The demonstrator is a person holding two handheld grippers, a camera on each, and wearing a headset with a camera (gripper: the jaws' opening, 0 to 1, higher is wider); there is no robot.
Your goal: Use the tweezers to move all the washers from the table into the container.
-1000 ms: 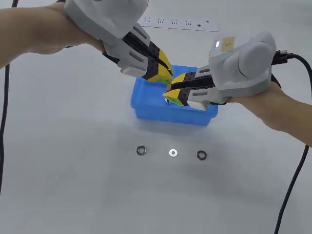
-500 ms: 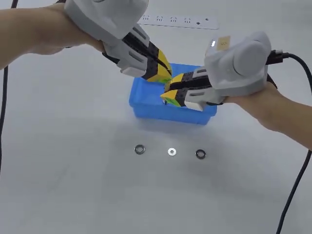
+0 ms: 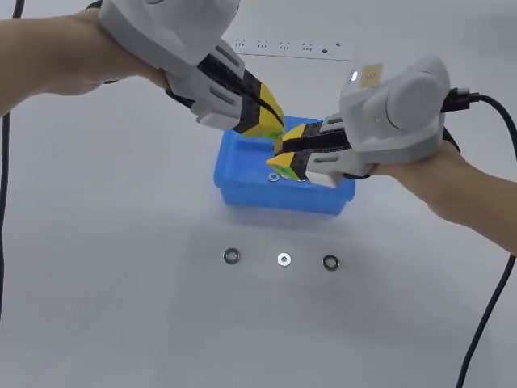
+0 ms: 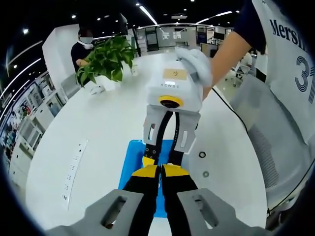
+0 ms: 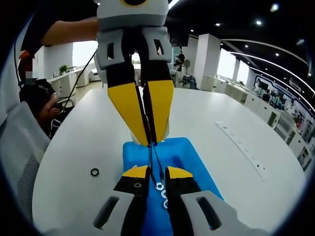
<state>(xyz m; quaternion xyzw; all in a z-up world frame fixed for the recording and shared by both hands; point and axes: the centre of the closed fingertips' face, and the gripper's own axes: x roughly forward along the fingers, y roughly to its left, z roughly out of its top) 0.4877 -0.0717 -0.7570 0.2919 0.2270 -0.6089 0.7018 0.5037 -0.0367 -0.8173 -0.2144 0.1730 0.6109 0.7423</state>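
Note:
The blue container (image 3: 242, 192) stands mid-table with washers (image 3: 275, 176) on its floor, also seen as washers (image 5: 160, 187) under my right jaws. Three washers lie in a row on the table in front of it: left washer (image 3: 232, 256), middle washer (image 3: 283, 259), right washer (image 3: 330, 263). My left gripper (image 3: 273, 128) comes from the upper left and is shut on the thin dark tweezers (image 5: 148, 123). The tweezers' legs run down between the jaws of my right gripper (image 3: 279, 164), which pinch them over the container. The two grippers face each other tip to tip.
A white power strip (image 3: 283, 47) lies at the table's far edge. A black cable (image 3: 489, 307) trails from the right gripper down the right side. In the left gripper view a potted plant (image 4: 106, 61) stands far off, with a person behind it.
The head camera has shifted a little. Both grippers stay over the container with the tweezers between them. Washers now show on the container floor below the tips.

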